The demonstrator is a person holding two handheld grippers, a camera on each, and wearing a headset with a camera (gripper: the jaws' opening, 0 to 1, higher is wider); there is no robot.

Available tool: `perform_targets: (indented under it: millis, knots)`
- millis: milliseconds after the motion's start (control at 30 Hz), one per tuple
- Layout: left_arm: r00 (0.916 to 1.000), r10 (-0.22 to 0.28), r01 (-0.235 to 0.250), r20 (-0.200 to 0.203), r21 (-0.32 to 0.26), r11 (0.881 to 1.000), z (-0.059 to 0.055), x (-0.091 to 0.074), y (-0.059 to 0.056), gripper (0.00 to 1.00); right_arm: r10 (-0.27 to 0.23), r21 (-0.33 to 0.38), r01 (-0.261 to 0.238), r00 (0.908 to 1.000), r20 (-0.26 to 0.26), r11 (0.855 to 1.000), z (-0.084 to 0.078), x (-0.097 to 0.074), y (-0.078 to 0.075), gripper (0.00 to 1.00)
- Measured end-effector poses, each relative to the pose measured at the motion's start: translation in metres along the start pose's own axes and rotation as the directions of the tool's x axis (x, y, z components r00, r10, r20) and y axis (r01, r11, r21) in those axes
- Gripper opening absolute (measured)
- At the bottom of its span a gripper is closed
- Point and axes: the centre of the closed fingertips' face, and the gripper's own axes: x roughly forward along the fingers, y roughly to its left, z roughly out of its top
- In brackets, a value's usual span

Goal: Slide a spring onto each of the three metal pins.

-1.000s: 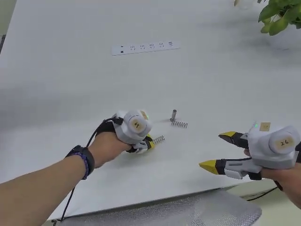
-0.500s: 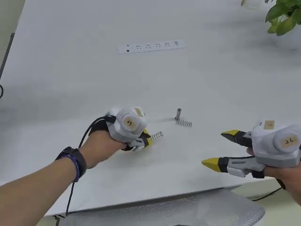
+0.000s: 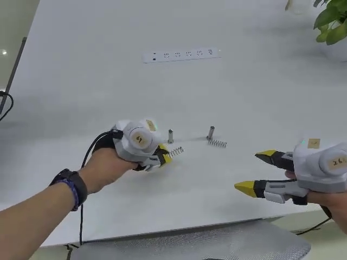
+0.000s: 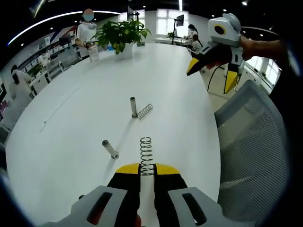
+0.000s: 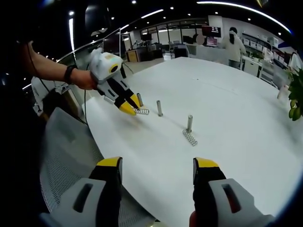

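Observation:
My left gripper (image 3: 164, 156) is shut on one end of a small coil spring (image 3: 177, 152), which sticks out past its yellow tips just above the white table (image 3: 97, 81). In the left gripper view the held spring (image 4: 147, 152) points forward from my left gripper (image 4: 147, 168). A metal pin (image 3: 170, 136) stands close beyond the tips, and a second pin (image 3: 211, 132) stands further right with a loose spring (image 3: 218, 143) lying at its foot. My right gripper (image 3: 250, 172) hovers open near the front edge, holding nothing. In the right gripper view a third pin (image 5: 140, 99) stands just behind the left gripper's tips.
A white power strip (image 3: 181, 54) lies at the back of the table. A potted plant (image 3: 332, 21) stands at the far right corner. A grey mesh chair back (image 3: 227, 244) sits below the front edge. People stand in the room beyond.
My left gripper has drawn back to the left with the spring, uncovering the nearer pin. The right gripper has stayed open in about the same place. The camera has shifted.

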Motion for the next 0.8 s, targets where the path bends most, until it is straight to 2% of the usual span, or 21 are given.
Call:
perform_targets:
  millis: [533,800]
  knots:
    - [0.9992,0.038,-0.039,0.013,0.035,0.999,0.0,-0.034,-0.001,0.02,0.052,-0.031,-0.052,0.9986,0.007,0.998,0.012,0.011,0.011,0.55]
    - [0.9984,0.047,-0.049,0.03,0.053,0.997,0.004,-0.049,-0.008,0.02,0.074,-0.051,-0.074,0.9972,0.006,0.996,0.019,0.017,0.016,0.54]
